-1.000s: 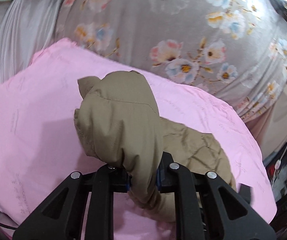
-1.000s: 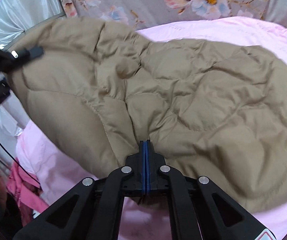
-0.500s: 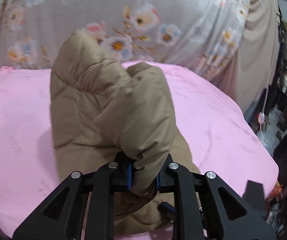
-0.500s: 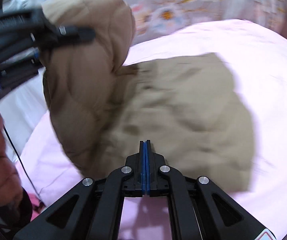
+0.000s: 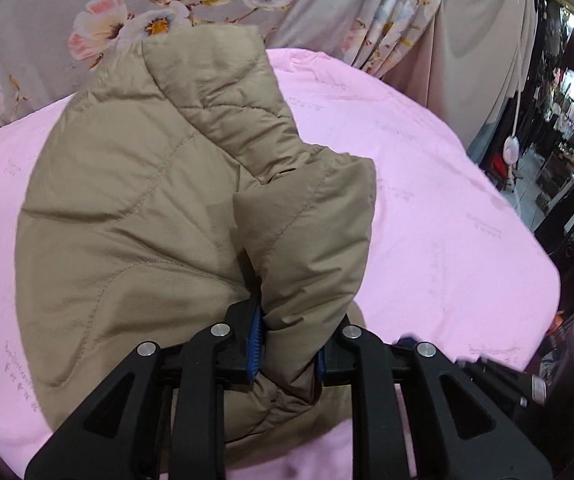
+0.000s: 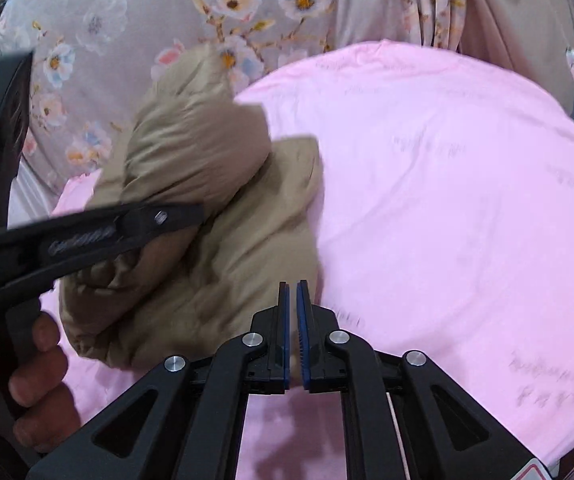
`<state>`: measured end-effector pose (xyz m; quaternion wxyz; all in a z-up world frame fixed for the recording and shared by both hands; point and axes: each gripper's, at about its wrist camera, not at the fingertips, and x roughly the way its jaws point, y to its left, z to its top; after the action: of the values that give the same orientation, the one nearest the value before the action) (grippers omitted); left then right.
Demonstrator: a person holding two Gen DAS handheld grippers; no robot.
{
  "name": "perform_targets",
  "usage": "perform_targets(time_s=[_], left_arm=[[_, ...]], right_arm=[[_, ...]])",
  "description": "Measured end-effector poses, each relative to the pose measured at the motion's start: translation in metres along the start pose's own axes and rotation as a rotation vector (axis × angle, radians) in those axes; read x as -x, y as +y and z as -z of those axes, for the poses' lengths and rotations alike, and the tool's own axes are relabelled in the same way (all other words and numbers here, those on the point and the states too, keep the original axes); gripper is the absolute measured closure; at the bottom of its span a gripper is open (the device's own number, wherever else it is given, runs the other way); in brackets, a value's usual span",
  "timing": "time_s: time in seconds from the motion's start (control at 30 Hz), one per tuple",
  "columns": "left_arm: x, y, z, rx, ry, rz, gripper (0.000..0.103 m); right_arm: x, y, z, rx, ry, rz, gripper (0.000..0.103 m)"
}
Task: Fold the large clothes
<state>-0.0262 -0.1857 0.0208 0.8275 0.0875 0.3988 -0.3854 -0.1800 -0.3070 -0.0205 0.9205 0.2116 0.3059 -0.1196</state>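
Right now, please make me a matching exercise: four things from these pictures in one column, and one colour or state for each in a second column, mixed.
Things:
1. padded jacket
2. bed cover
3. left gripper
4. right gripper

States:
A. jaws opening, nothing between the pads
B. tan, bunched up on the bed
C. pink, spread flat
D. jaws opening, jacket fabric between the pads

Pairs: 1-B, 2-C, 3-D, 4-A

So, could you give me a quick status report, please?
Left gripper opening, tan jacket bunched between pads. Right gripper opening, empty. Nothing obstructing.
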Motion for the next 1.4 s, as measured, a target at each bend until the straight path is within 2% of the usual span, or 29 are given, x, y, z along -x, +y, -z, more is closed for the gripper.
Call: perform_targets(time_s=[0.03,0.07,0.1,0.13,0.17,0.2,0.23,0.33,0.43,0.57,0.63,0.7,0.73,0.77,0.83,0.93,1.13,1.4], left_arm=[[0.012,0.004,-0.003,0.008,-0.002,0.013,0.081],[0.024,0.008,-0.005,0.016,-0.009,0.026,0.080],[0.035,0.012,-0.009,0.030,-0.018,0.046,0.075],[0.051,0.018,-0.013,0.051,-0.038,0.086,0.060],[0.063,0.022,-0.016,0.069,-0.064,0.131,0.046],[0.080,0.028,-0.018,0.090,-0.102,0.175,0.016],[0.093,0.029,-0.020,0.099,-0.141,0.175,0.012],[0.125,0.036,-0.025,0.089,-0.223,0.129,0.012],[0.143,0.060,-0.032,0.135,-0.270,0.023,0.014],[0.137,0.100,-0.044,0.209,-0.265,-0.125,0.021],[0.123,0.115,-0.048,0.239,-0.234,-0.170,0.028],[0.109,0.130,-0.050,0.268,-0.198,-0.181,0.030],[0.103,0.135,-0.050,0.280,-0.185,-0.179,0.033],[0.098,0.137,-0.050,0.290,-0.174,-0.174,0.034],[0.090,0.137,-0.047,0.296,-0.153,-0.159,0.035],[0.077,0.127,-0.045,0.273,-0.129,-0.145,0.035],[0.023,0.102,-0.031,0.225,-0.014,-0.134,0.036],[-0.009,0.082,-0.017,0.127,-0.006,-0.207,0.035]], right_arm=[[0.008,0.001,-0.011,0.002,-0.029,-0.005,0.092],[0.007,0.000,-0.026,0.004,-0.048,-0.014,0.088],[0.012,0.003,-0.037,0.005,-0.075,-0.027,0.082],[0.015,0.006,-0.048,0.011,-0.103,-0.042,0.063],[0.018,0.009,-0.056,0.022,-0.128,-0.052,0.054],[0.022,0.015,-0.063,0.041,-0.162,-0.051,0.049],[0.025,0.020,-0.068,0.056,-0.181,-0.044,0.049],[0.026,0.029,-0.087,0.068,-0.200,-0.063,0.049],[0.022,0.049,-0.096,0.107,-0.140,-0.122,0.049],[-0.007,0.084,-0.094,0.185,-0.037,-0.143,0.049],[-0.025,0.090,-0.092,0.198,0.001,-0.105,0.049],[-0.044,0.090,-0.091,0.218,0.056,-0.053,0.067],[-0.051,0.084,-0.089,0.199,0.092,-0.049,0.091],[-0.051,0.078,-0.088,0.176,0.104,-0.063,0.094],[-0.042,0.064,-0.081,0.138,0.104,-0.064,0.097],[-0.032,0.043,-0.064,0.090,0.119,0.009,0.097],[-0.053,0.019,-0.029,0.060,0.215,0.099,0.097],[-0.083,0.020,-0.006,0.103,0.251,0.148,0.096]])
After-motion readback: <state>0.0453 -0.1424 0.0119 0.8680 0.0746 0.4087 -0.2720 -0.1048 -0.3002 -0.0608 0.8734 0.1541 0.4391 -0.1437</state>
